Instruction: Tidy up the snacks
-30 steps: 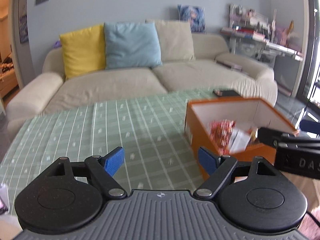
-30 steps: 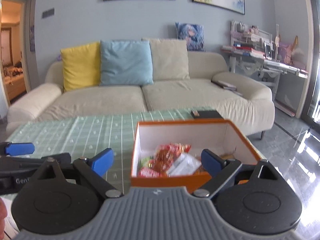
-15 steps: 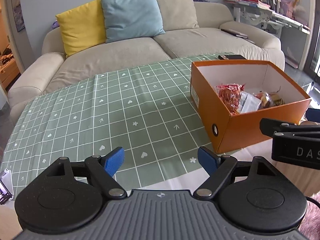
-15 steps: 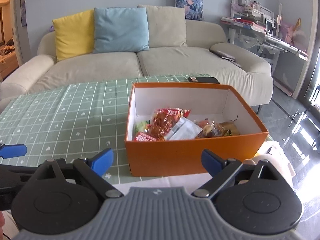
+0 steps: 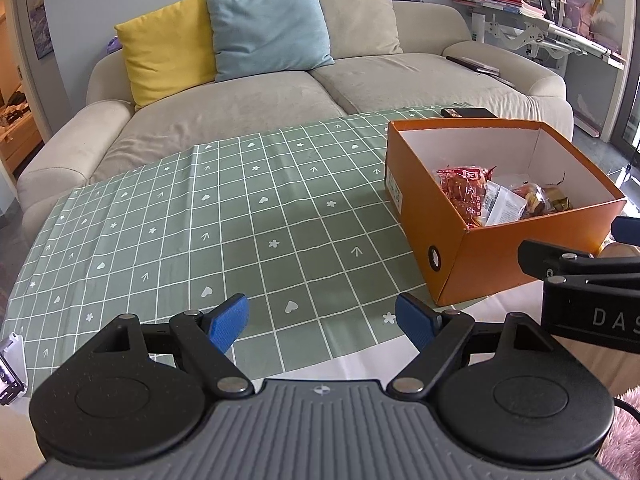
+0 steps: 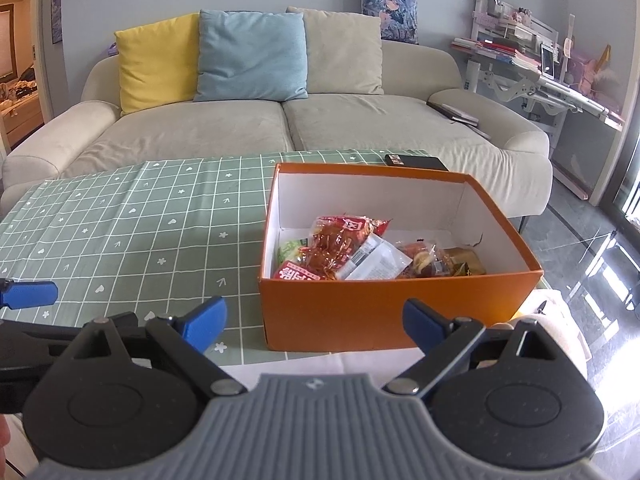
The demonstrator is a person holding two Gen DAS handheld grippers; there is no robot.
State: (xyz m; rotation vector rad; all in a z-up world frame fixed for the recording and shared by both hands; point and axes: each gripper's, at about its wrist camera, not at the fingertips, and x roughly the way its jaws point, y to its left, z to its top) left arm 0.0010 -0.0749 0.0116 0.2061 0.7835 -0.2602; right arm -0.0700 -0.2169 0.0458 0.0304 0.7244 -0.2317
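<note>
An open orange cardboard box (image 6: 400,312) with a white inside sits at the right end of a table under a green checked tablecloth (image 5: 240,220), and the snacks lie heaped on its floor: a red crinkly packet (image 6: 340,240) on top toward the left, a white-and-clear wrapper (image 6: 376,262) leaning against it, a green packet (image 6: 288,250) partly buried at the far left, and small brown and gold wrapped pieces (image 6: 444,262) to the right. The right gripper (image 6: 314,326) hangs just short of the box's near wall with its blue pads spread wide and nothing between them; the left gripper (image 5: 322,320) is equally wide and empty, over bare cloth to the left of the box. The likely trouble is the near wall: a low reach could catch it and shove the light box along the cloth. The overlapping packets could also come up two at once, or slip from the pads.
</note>
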